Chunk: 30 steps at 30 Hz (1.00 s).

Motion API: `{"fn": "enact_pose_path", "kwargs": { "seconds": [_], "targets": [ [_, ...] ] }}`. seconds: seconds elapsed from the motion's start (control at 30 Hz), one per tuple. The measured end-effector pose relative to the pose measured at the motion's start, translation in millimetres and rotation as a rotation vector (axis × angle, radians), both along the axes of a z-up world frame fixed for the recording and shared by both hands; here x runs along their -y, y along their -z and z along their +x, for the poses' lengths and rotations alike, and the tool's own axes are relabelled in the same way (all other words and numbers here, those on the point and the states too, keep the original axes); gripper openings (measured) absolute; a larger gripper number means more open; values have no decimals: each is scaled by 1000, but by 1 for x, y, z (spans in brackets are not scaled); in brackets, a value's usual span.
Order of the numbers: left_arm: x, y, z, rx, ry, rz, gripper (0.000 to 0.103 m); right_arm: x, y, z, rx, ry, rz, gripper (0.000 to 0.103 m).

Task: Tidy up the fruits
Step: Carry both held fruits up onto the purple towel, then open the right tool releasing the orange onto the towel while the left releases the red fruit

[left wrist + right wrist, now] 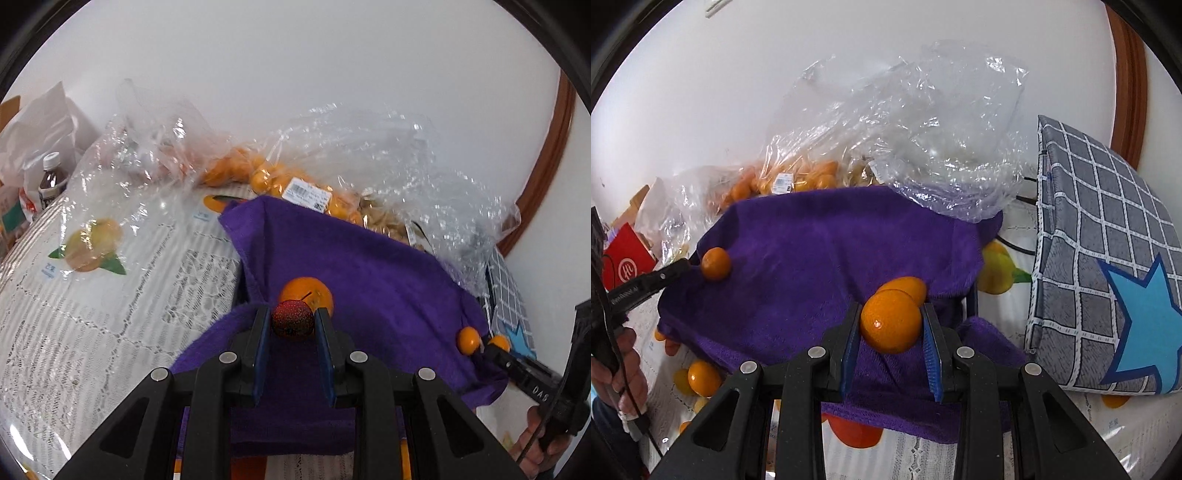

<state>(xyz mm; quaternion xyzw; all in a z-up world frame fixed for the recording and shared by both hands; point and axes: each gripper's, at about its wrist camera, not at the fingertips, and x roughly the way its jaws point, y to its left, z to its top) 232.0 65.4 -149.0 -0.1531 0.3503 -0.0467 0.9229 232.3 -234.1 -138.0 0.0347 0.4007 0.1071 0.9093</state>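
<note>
A purple towel covers a raised surface on the table; it also shows in the right wrist view. My left gripper is shut on a small red bumpy fruit just above the towel. An orange lies right behind it. My right gripper is shut on an orange, with a second orange behind it on the towel. In the left wrist view the right gripper's tip shows with a small orange. In the right wrist view another orange lies on the towel at the left gripper's tip.
Clear plastic bags of small oranges lie behind the towel, also in the right wrist view. A grey checked cushion with a blue star stands to the right. A bottle and paper bags are far left. Loose oranges lie on the printed tablecloth.
</note>
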Motion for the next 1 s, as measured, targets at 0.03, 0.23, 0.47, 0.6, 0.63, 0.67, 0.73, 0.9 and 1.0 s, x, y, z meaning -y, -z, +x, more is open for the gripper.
{"fn": "enact_pose_path", "kwargs": {
  "seconds": [0.03,0.23,0.47,0.6,0.63,0.67,0.73,0.9,1.0],
  "targets": [
    [2,1,1,-2,5,7,23,0,1,0,-4,1,0,32],
    [9,5,5,-25,26,25,23,1,7,2,-33,-1,-6,32],
    [14,7,9,-34,37,49,23,-4,10,1,-42,-21,-23,32],
    [12,8,9,-32,37,45,23,-6,17,3,-61,-21,-32,32],
    [12,8,9,-33,37,43,23,-8,17,3,-56,-23,-41,32],
    [12,8,9,-34,36,43,23,-9,17,2,-55,-27,-42,32],
    [13,8,8,-34,30,48,23,-10,17,1,-50,-32,-46,33],
    [14,8,8,-29,21,54,23,-11,10,-3,-9,-21,-35,65],
    [12,8,8,-23,26,39,24,-9,7,-4,16,-5,-28,70]
  ]
}}
